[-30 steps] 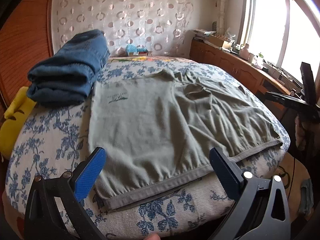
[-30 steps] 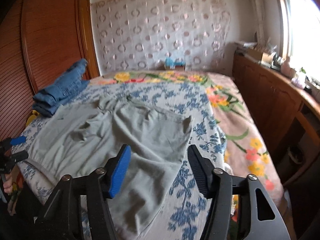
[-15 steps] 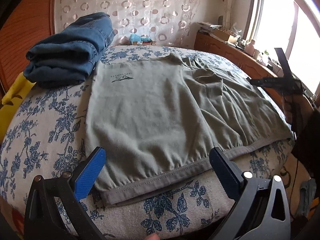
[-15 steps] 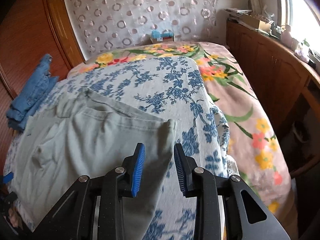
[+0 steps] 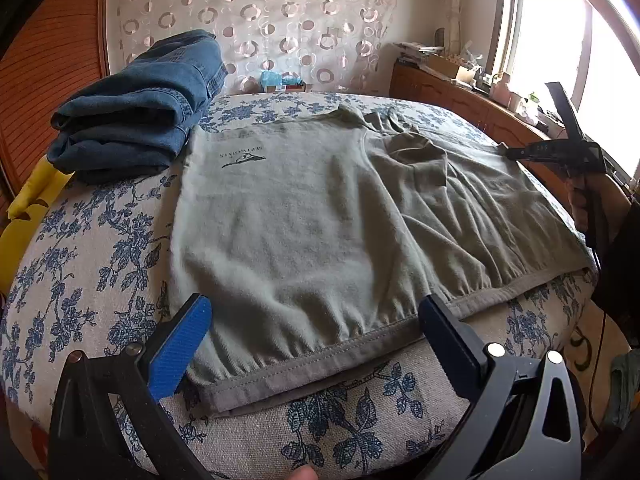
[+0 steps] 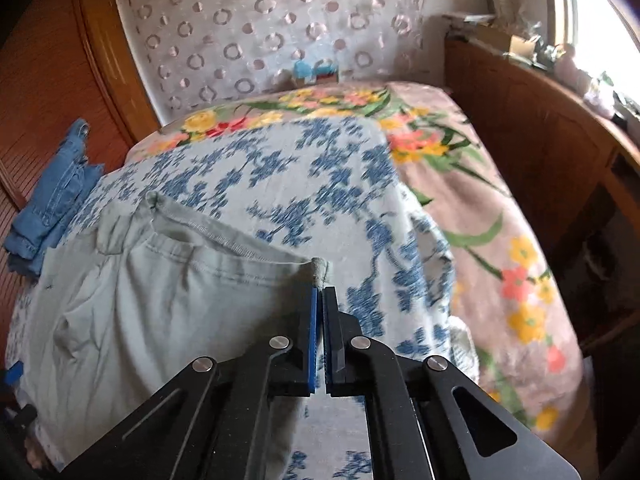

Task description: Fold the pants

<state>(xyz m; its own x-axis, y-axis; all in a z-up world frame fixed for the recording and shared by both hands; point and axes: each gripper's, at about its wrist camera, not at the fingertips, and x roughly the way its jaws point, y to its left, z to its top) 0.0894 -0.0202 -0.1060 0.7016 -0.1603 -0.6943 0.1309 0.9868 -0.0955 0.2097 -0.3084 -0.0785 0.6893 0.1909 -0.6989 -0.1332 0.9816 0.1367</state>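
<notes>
Grey-green pants (image 5: 312, 216) lie spread flat across a bed covered by a beige sheet with blue flowers (image 5: 100, 240). In the left wrist view their hemmed edge runs along the near side of the bed, and a small dark logo sits near the far left corner of the cloth. The right half of the fabric is rumpled into soft creases.

The left gripper (image 5: 316, 332) hovers just above that near hem with its blue-padded fingers (image 5: 180, 344) spread wide, holding nothing; the hem sits between them.

In the right wrist view, the right gripper (image 6: 320, 292) has its jaws pressed nearly together, with only a thin slit showing. A corner of the pants (image 6: 320, 272) bunches up right at the fingertips and appears to be pinched there. The left wrist view shows this gripper (image 5: 560, 148) at the far right corner of the garment.

A stack of folded blue jeans (image 5: 136, 120) rests on the bed's far left corner, just beside the pants. Something yellow (image 5: 24, 216) lies against the bed's left edge. A flowered pink bedspread (image 6: 480, 200) covers the rest of the bed, beside a wooden cabinet (image 6: 540, 152) under a bright window (image 5: 560, 32).
</notes>
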